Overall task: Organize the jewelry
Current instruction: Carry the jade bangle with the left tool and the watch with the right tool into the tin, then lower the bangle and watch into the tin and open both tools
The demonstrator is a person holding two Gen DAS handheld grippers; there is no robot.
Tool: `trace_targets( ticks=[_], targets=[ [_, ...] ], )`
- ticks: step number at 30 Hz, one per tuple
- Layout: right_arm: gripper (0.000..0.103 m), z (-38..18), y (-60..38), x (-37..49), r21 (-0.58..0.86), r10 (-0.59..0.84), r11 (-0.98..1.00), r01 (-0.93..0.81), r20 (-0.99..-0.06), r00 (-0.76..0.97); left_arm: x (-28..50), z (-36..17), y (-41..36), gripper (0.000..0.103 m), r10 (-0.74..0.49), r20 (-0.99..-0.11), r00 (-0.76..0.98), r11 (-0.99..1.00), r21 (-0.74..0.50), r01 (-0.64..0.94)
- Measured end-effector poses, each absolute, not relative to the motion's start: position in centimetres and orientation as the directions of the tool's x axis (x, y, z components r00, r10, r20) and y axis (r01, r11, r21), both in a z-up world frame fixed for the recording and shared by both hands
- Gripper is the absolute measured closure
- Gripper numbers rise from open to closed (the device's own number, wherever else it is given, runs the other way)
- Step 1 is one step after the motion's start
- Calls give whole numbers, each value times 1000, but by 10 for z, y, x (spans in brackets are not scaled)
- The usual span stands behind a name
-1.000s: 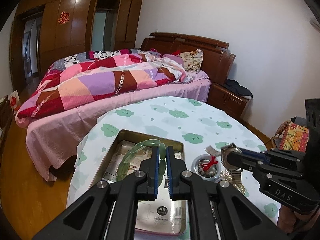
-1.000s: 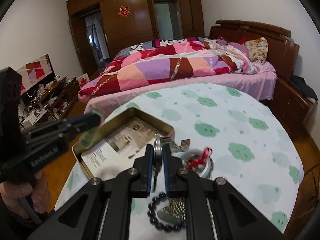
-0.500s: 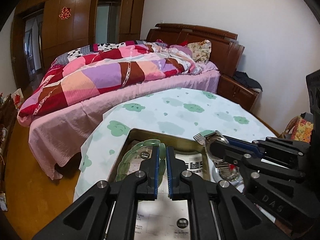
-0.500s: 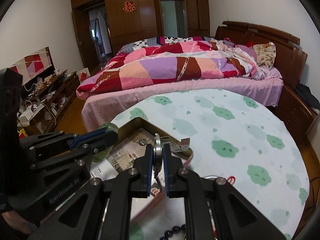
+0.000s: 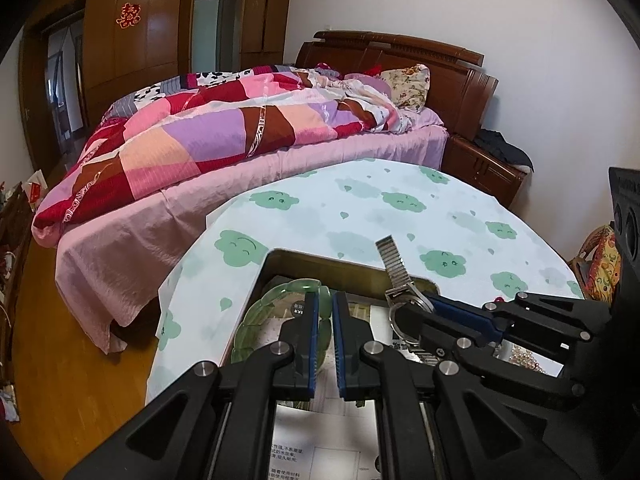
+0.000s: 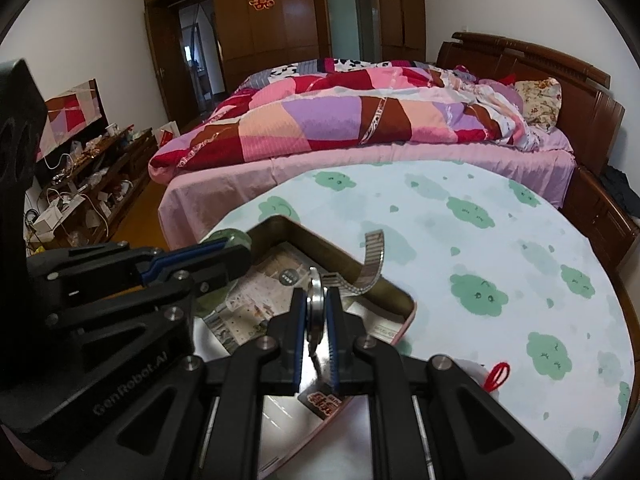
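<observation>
Both pieces held over the tin, release not yet made.
Left gripper (image 5: 324,320) fingers are clamped on the green bangle (image 5: 272,300), right gripper (image 6: 316,320) fingers on the watch (image 6: 316,300), above the tin (image 6: 360,268) at the tabletop's (image 6: 480,240) near-left edge; the close-set grippers risk collision, and the watch strap may snag the rim.

Left gripper (image 5: 324,316) and right gripper (image 6: 316,312) both clamped, angled downward, side by side.

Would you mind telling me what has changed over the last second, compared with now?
Both grippers carried their loads over the metal tin: the left gripper with the green bangle, the right gripper with the watch. Both grips stayed clamped; nothing was released.
</observation>
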State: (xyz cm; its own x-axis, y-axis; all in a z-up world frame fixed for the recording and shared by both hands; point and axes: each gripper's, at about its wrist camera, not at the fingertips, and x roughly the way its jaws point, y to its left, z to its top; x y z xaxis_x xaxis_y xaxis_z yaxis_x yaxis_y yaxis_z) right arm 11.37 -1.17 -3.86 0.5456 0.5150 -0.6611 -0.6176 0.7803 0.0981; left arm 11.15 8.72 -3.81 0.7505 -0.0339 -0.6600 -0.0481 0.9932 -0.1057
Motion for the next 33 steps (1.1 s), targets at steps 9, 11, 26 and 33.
trace_targets(
  ticks=[9,11,26,33],
  targets=[
    [91,-53,-13,123,114,491,797,-593,-693,527,121,-49,93,97,-52,-686,725,991,-125,-47],
    [91,-56,-14,126,118,485,803,-584,-700,524,122,-52,93,97,-50,-692,720,991,-123,-49],
    [91,-66,-18,130,120,469,813,-570,-716,518,130,-62,85,97,-47,-724,688,995,-96,-33],
    [91,-69,-19,127,108,468,806,-582,-718,516,131,-66,80,97,-50,-739,671,996,-85,-19]
  ],
)
